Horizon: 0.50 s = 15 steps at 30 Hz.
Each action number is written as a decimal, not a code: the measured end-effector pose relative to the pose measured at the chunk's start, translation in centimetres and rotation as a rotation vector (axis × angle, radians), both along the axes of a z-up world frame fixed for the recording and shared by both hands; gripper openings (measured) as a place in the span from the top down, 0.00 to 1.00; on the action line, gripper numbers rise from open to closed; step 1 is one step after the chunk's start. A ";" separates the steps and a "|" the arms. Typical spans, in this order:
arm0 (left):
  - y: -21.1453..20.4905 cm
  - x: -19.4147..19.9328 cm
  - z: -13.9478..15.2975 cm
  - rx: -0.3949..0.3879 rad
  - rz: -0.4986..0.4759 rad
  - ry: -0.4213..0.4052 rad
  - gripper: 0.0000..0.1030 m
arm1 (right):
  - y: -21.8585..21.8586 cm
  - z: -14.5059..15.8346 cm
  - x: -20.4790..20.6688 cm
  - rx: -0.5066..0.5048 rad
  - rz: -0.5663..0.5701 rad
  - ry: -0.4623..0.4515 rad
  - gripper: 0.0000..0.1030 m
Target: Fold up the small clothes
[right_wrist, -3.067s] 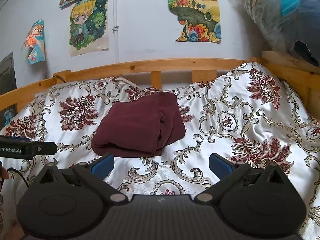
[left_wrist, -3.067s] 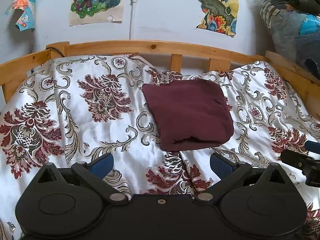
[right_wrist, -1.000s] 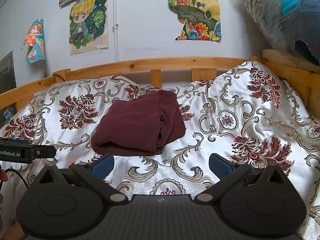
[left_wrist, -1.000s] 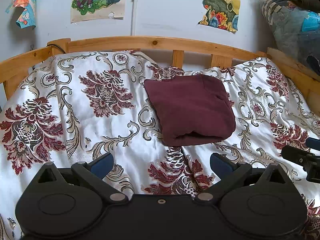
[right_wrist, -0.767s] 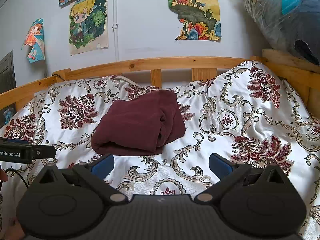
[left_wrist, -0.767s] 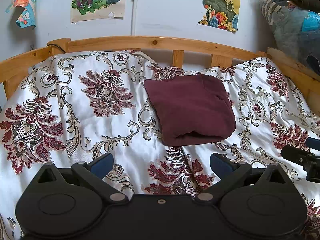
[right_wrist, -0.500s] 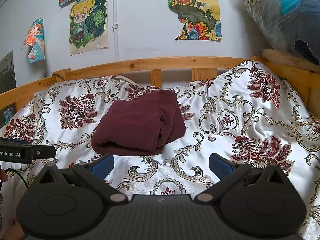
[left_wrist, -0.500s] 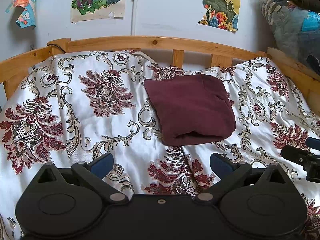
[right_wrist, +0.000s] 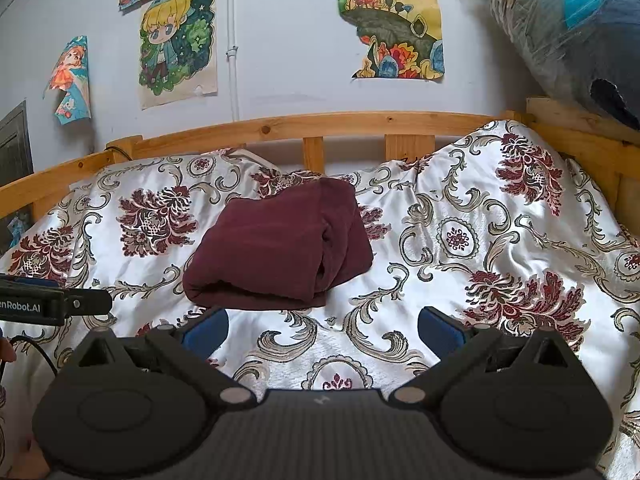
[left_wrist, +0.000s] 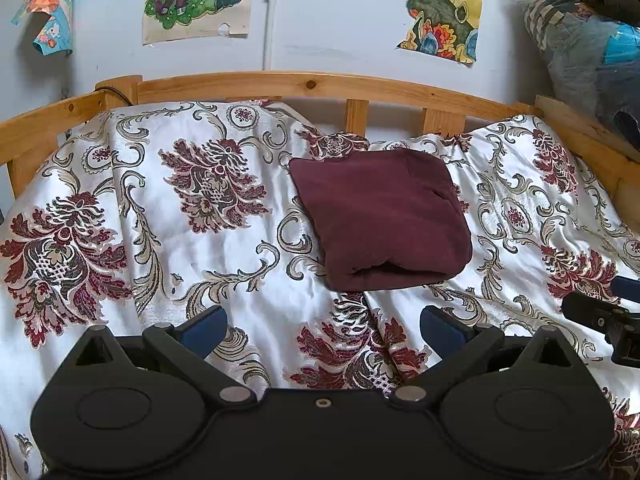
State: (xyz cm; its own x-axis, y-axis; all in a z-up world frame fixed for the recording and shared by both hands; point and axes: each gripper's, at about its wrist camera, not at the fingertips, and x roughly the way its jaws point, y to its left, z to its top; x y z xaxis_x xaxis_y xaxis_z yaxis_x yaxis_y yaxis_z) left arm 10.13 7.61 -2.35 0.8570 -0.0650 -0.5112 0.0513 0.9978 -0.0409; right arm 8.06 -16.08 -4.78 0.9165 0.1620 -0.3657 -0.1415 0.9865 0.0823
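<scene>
A dark maroon garment (left_wrist: 380,216) lies folded into a thick square on the white floral bedspread (left_wrist: 192,240), near the middle of the bed. The same folded garment (right_wrist: 280,248) shows in the right wrist view, its layered edges facing me. My left gripper (left_wrist: 322,326) hangs open just short of the garment's near edge, nothing between its blue pads. My right gripper (right_wrist: 322,328) is open too, held back from the garment over bare bedspread. Each gripper's tip shows at the edge of the other's view.
A wooden bed rail (left_wrist: 304,84) runs along the far side and both ends. Bagged bedding (right_wrist: 568,28) is piled at the upper right. Posters (right_wrist: 178,44) hang on the wall behind. A cable and part of a hand (right_wrist: 8,354) show at left.
Over three seconds the left gripper's view drifted slightly back and up from the garment. In the last second nothing has visibly moved.
</scene>
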 end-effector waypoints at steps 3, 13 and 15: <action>0.0 0.0 0.0 0.002 0.001 0.005 0.01 | 0.0 0.0 0.0 0.001 -0.001 0.000 0.00; 0.1 0.1 -0.4 0.040 0.012 0.033 0.01 | 0.1 -0.4 0.0 0.002 -0.003 0.007 0.00; 0.0 0.1 -0.3 0.046 0.007 0.031 0.01 | 0.2 -0.5 0.0 0.003 -0.003 0.009 0.00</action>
